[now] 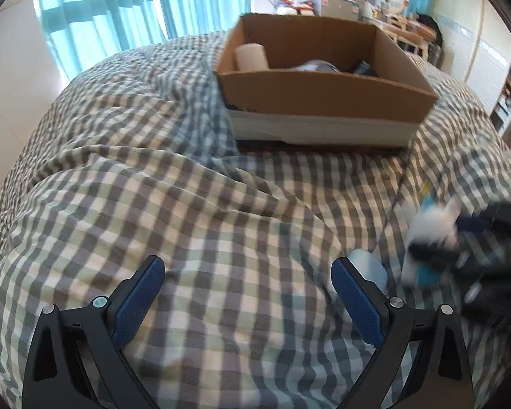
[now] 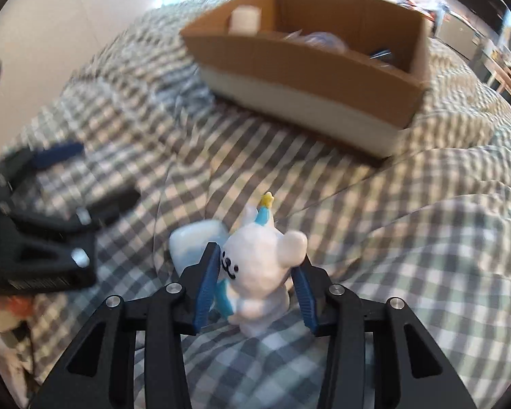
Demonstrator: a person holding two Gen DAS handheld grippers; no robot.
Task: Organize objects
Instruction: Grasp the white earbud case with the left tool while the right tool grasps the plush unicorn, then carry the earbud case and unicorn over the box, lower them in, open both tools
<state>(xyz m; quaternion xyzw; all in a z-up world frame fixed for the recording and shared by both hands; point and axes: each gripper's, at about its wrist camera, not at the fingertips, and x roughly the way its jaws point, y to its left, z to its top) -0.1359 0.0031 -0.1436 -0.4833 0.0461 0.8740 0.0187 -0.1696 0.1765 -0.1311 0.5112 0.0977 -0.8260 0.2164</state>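
Observation:
A white bear figurine (image 2: 259, 272) with a blue hat and yellow star sits between the fingers of my right gripper (image 2: 255, 272), which is shut on it just above the checked bedspread (image 2: 374, 255). It shows blurred at the right of the left wrist view (image 1: 432, 228). A pale blue object (image 2: 194, 242) lies just behind it, also in the left wrist view (image 1: 371, 267). My left gripper (image 1: 247, 283) is open and empty over the bedspread (image 1: 187, 204). A cardboard box (image 1: 323, 92) (image 2: 303, 64) stands further back with a white roll (image 1: 252, 56) and other items inside.
The bed is covered by a rumpled grey, green and white checked cover. Turquoise curtains (image 1: 102, 10) hang behind the bed. A cluttered desk (image 1: 340, 3) stands beyond the box. My left gripper shows blurred at the left of the right wrist view (image 2: 51, 225).

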